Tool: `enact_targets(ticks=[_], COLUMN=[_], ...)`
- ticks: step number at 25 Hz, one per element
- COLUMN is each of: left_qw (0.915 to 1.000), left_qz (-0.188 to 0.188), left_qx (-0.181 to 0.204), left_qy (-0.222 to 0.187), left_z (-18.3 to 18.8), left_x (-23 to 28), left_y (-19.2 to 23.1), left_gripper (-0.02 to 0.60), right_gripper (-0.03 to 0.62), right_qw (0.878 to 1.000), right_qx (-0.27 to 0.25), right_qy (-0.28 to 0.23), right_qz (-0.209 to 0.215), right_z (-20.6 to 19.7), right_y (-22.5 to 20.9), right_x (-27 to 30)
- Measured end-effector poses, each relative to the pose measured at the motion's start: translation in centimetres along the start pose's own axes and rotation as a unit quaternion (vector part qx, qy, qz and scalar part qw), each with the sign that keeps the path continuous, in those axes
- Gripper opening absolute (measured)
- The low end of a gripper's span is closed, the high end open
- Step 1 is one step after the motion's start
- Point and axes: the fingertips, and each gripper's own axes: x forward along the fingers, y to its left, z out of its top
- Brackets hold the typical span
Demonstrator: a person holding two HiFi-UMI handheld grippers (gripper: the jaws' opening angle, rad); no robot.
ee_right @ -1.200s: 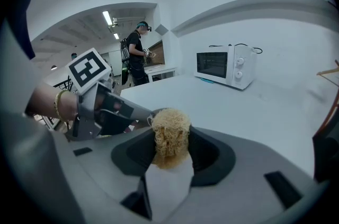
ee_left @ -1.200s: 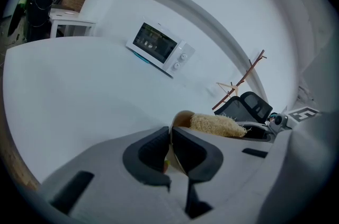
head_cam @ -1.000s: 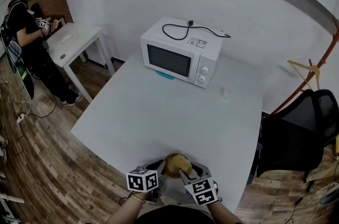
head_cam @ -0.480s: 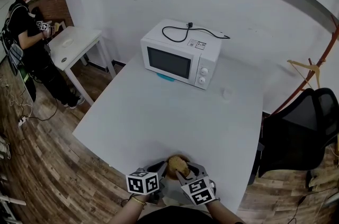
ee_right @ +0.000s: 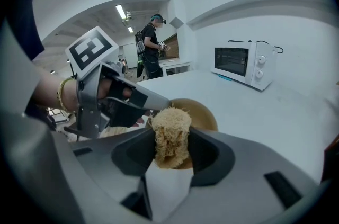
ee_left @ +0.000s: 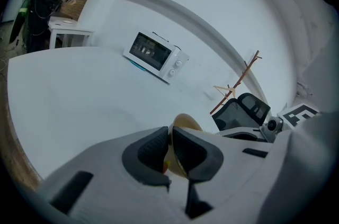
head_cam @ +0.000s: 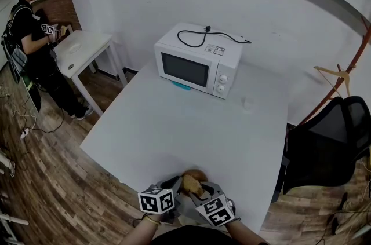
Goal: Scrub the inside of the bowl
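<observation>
At the near edge of the white table (head_cam: 174, 116) I find my left gripper (ee_left: 170, 135) closed tight on the rim of the tan bowl (ee_left: 186, 122), wall pinched between both pads. My right gripper (ee_right: 172, 138), just beside it, is clamped on a fibrous tan scrubber (ee_right: 170, 133), which sits at the bowl's open mouth; I cannot confirm contact with the inner surface. The bowl is tilted, its opening facing the right gripper. Further back on the table stands a white microwave (head_cam: 198, 58) with a black cable (head_cam: 203, 35) coiled on top. A black chair (head_cam: 330, 139) stands off the table's right side. Far left, a person (head_cam: 29, 24) stands at a small white table (head_cam: 84, 44).
</observation>
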Motion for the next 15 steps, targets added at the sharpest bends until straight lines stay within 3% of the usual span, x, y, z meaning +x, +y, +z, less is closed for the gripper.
enact_targets(ticks=[6,15], left_qw=[0.9999,0.9998], left_qz=[0.002,-0.002], left_qx=[0.017,0.018], left_qy=[0.0,0.002], left_z=[0.0,-0.4], left_x=[0.0,-0.2], left_y=[-0.2,-0.5], left_gripper=[0.035,0.035], right_gripper=[0.175,0.175], right_qw=[0.999,0.999], right_qx=[-0.039,-0.032], right_qy=[0.016,0.026], right_qz=[0.015,-0.014], right_z=[-0.5,-1.5], right_y=[0.3,-2.1], right_x=[-0.7,-1.8])
